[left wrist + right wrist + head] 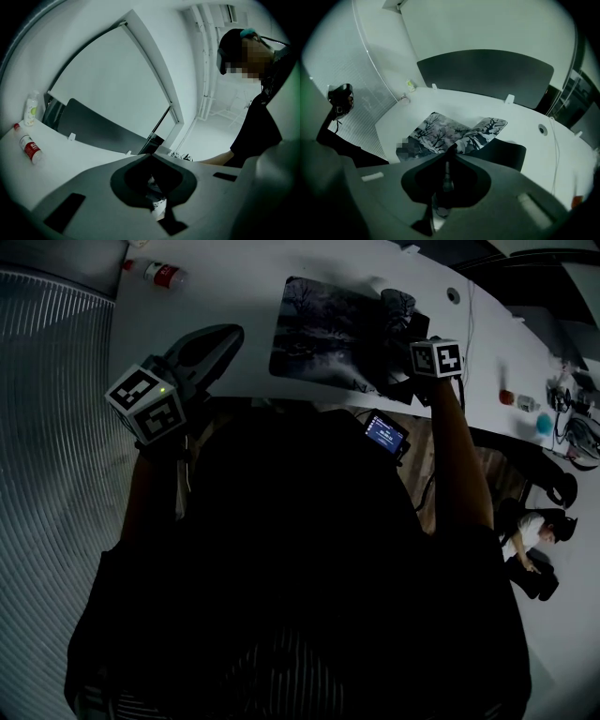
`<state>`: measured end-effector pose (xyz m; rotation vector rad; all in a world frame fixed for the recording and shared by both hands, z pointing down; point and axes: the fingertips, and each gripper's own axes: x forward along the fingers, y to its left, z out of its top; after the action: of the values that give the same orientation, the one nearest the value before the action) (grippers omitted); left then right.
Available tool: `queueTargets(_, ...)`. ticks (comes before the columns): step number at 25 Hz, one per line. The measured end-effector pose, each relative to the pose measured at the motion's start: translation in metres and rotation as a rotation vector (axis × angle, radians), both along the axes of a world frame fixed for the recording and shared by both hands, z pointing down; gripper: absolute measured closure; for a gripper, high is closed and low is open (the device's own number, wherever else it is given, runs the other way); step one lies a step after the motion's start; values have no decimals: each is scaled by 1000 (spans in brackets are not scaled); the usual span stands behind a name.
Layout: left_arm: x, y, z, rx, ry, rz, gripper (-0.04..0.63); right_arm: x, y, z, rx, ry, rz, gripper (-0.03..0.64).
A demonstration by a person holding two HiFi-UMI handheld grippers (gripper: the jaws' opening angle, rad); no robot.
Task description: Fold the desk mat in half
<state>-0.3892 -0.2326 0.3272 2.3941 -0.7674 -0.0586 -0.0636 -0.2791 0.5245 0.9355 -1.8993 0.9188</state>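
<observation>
Right now the desk mat (323, 329), printed with bare trees, lies on the white desk (234, 277) close to its front edge, just ahead of the person. Its left part rests flat on the desk. Its right side is lifted off the desk and curled toward the middle, so the plain black underside (501, 152) shows, with a printed corner (492, 125) visible past the fold. The right gripper (450, 151) is clenched on that raised edge, its jaws pressed together with the thin sheet pinched between them, and it points steeply down at the desk. The left gripper (151, 157) hangs over the desk's front edge on the left, apart from the mat, its jaws closed on each other. A small bottle (161, 276) with a red label lies on its side at the desk's far left.
</observation>
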Motion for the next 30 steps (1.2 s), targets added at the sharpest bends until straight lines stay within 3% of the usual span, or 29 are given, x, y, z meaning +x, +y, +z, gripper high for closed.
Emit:
queueTargets(5, -13, 6, 1, -8, 0, -30, 588, -41, -6, 4, 3, 2, -107, 589)
queueTargets(9, -31, 13, 1, 6, 21, -80, 588, -89, -8, 5, -67, -95, -107, 589)
queueTargets(18, -56, 40, 4, -30, 16, -179, 588, -173, -8, 72, -141, 44, -297, 581)
queueTargets(21, -69, 49, 9, -27, 22, -220, 588, -200, -4, 91, -136, 73, -347, 541)
queueTargets(23, -77, 53, 10, -36, 13, -235, 588, -220, -4, 91, -144, 9, -337, 495)
queueTargets(26, -85, 53, 9, -33, 14, -249, 588, -252, -1, 70, -189, -187, -319, 495)
queueTargets(30, -74, 57, -3, -31, -10, -224, 588, -259, 4, 11, -150, -387, -353, 525)
